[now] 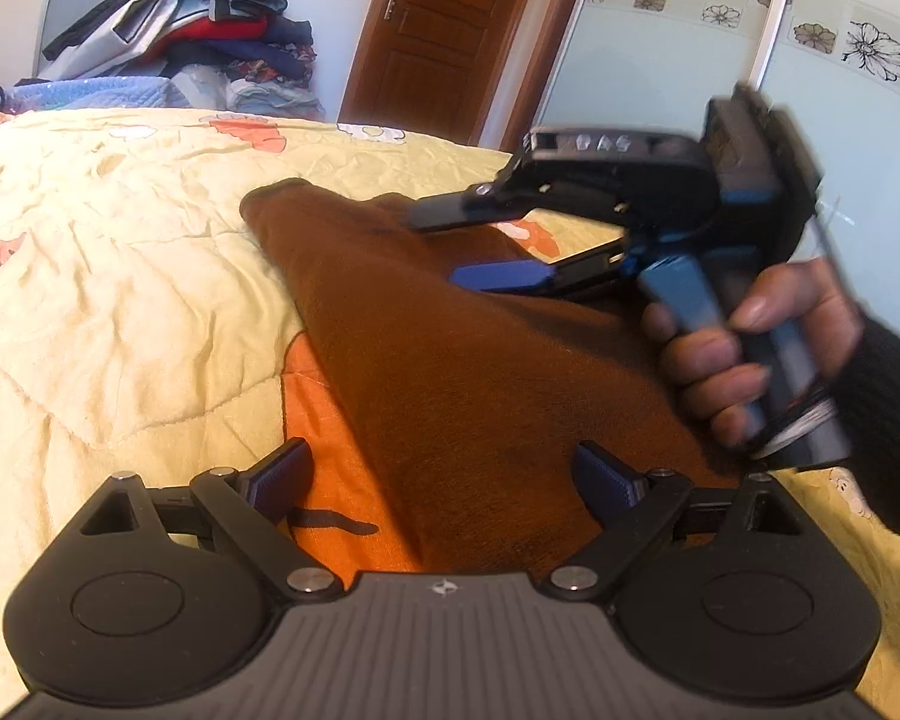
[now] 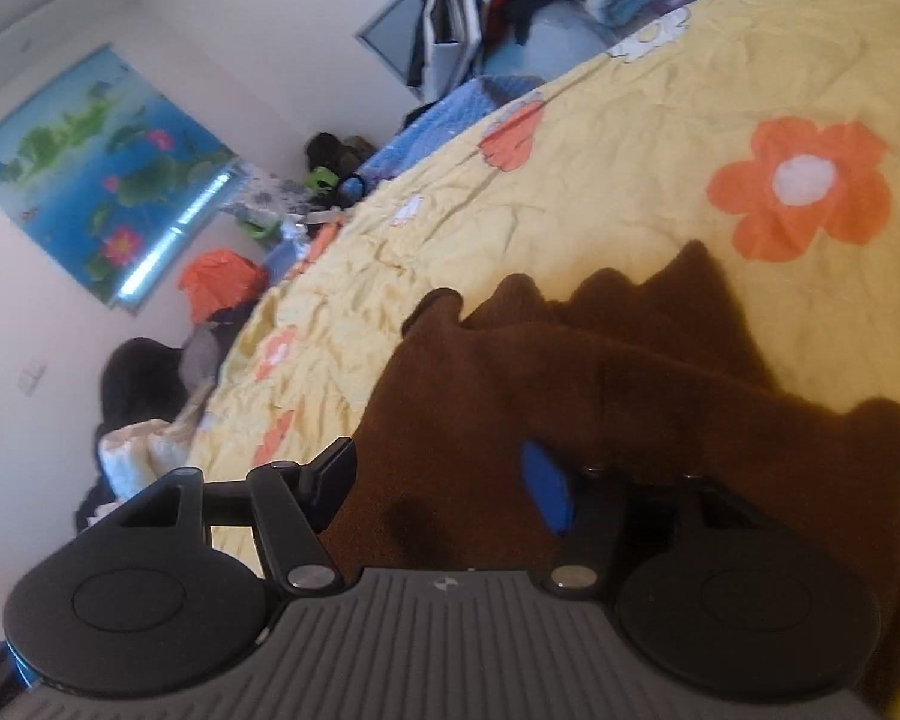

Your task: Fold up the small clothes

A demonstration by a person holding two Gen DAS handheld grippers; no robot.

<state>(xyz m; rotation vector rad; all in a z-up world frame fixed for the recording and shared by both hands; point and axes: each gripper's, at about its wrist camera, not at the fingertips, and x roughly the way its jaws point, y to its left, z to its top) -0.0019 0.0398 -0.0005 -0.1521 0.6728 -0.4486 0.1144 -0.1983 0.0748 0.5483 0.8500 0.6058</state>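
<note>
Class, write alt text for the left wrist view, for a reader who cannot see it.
A brown garment lies on a yellow floral quilt, running away from the open left tongs in the foreground. From the right, a hand holds the right tongs, open over the garment. Behind are a heap of clothes and a wooden door.
</note>
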